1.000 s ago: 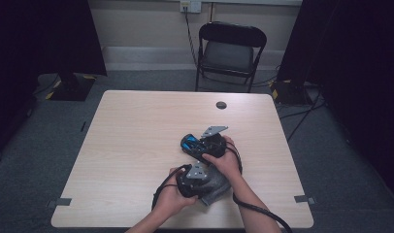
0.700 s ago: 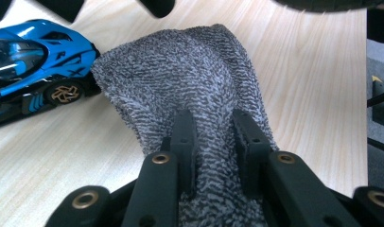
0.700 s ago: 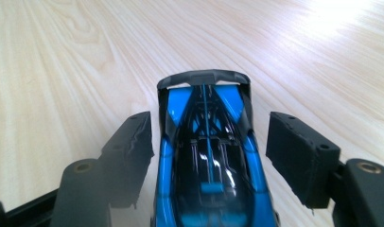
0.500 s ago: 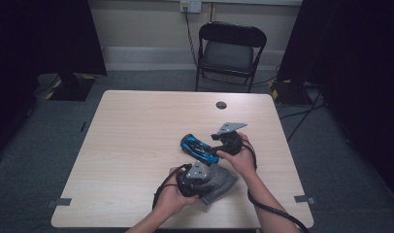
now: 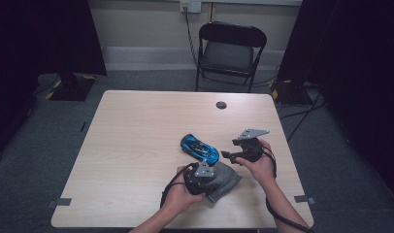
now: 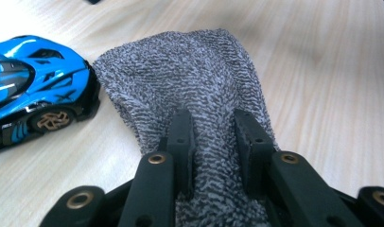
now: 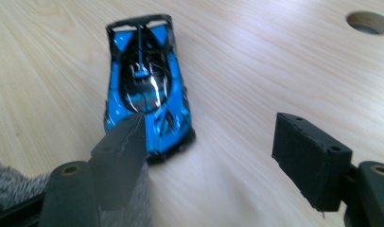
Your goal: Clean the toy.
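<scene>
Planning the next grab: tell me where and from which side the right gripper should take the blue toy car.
Grip the blue toy car across its two long flanks at mid-body, coming from above. It rests flat on its wheels, long and narrow, and the right gripper, jaws open and empty, is just behind one end; the grey cloth lies beside it.

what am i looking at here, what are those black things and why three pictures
A person sits at a wooden table with a hand-held gripper in each hand: a tool with two black jaws. The high view looks down from above the table. The other two pictures come from small cameras riding on each tool, looking along its jaws. The left hand-held gripper is shut on a grey towel. The right hand-held gripper is open with nothing between its jaws, which have just been opening. A blue toy car lies on the table beside the towel. A folding chair stands behind the table.
</scene>
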{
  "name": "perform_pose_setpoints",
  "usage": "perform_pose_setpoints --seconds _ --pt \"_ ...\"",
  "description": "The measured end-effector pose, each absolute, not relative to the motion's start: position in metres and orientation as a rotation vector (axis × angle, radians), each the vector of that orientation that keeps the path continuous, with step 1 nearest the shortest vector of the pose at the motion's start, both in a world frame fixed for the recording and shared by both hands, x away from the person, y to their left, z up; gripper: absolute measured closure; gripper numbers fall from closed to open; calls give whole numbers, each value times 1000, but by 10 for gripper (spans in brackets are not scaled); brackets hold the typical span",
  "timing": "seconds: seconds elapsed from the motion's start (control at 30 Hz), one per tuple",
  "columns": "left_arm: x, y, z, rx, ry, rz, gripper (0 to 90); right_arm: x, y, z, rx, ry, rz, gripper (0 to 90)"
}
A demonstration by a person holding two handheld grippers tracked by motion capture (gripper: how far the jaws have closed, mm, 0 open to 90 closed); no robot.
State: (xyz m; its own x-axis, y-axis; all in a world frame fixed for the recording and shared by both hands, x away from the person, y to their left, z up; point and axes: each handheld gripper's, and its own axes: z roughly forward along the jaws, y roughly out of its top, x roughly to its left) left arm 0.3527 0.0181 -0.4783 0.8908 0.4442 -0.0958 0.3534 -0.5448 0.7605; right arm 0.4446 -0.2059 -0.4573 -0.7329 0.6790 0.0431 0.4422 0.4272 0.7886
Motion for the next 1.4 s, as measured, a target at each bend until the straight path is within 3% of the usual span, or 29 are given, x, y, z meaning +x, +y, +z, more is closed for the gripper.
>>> perform_pose_setpoints --seconds 0.67,0.87,1.0,1.1,1.3,1.4 --pt "394 -41 -483 2174 677 233 681 418 -250 -460 1094 2310 1210 272" --pt "394 -49 -483 2192 631 244 461 412 -258 -468 1123 2312 1199 275" --pt "387 -41 -474 2196 588 223 342 409 -259 -476 1127 2332 1176 274" --pt "385 -29 -466 2176 593 215 305 408 -259 -478 1125 2339 1178 273" --pt "390 4 -467 2161 656 219 298 406 -256 -482 1130 2340 1170 275" --pt "394 19 -468 2166 690 254 339 404 -255 -482 1125 2345 1152 276"
